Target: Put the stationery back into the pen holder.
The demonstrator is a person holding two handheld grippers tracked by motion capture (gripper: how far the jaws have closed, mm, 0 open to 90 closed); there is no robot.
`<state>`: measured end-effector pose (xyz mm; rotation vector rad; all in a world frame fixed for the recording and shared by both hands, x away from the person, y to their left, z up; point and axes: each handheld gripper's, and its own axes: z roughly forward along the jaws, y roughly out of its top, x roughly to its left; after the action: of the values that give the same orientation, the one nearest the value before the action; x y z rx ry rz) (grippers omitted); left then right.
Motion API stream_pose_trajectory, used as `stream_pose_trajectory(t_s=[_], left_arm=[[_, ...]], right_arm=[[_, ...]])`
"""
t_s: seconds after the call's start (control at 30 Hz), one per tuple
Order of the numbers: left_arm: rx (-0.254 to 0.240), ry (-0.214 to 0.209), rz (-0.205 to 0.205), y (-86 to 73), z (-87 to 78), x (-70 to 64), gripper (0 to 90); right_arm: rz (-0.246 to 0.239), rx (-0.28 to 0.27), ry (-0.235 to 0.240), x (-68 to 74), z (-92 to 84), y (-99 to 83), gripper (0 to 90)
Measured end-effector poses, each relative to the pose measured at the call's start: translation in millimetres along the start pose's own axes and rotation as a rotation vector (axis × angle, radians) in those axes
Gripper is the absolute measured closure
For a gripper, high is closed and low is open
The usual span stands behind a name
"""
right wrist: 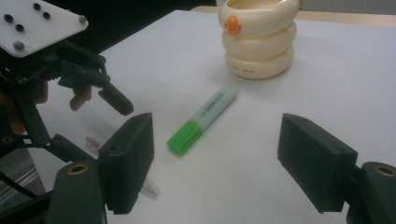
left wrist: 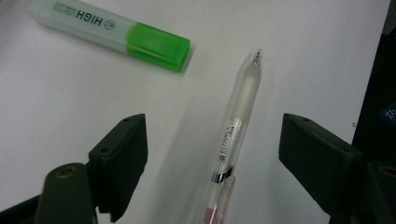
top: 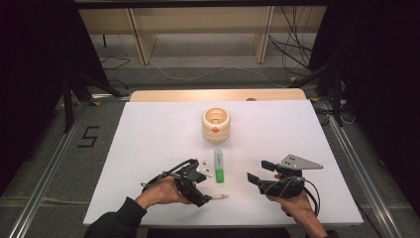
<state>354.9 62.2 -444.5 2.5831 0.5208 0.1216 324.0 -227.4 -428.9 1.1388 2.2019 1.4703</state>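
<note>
Clear-barrelled pen [left wrist: 233,135], lying flat on the white worktop [top: 148,134] near its front edge. Frosted grip section and metal tip at one end; printed label and metal clip band at mid-barrel; pinkish part at the other end. It lies between the spread jaws of the left gripper [left wrist: 212,154], touching neither, with its tip towards the green-capped highlighter [left wrist: 112,32] just beside.

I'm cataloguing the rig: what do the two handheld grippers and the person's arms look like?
Both grippers are black with blocky black jaws. The left gripper carries a white plate with dark dots; the right gripper carries a grey triangular plate and trails a black cable. A dark sleeve covers the left forearm.
</note>
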Motion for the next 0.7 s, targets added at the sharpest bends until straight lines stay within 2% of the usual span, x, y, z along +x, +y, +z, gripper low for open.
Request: stream_pose_trajectory(t_s=[0.13,0.33,0.7], left_arm=[[0.032,-0.035,0.026,1.8,5.8,-2.6,30.2],[0.083,-0.054,0.039,3.9,12.5,-2.9,37.8],[0.131,-0.082,0.052,8.2,18.0,-2.0,56.1]], right_arm=[[0.002,-0.001,-0.003,-0.2,-0.1,0.3,28.0],[-0.004,0.005,0.001,0.9,0.5,-0.2,28.1],[-0.006,0.010,-0.001,0.1,2.0,-0.9,28.2]])
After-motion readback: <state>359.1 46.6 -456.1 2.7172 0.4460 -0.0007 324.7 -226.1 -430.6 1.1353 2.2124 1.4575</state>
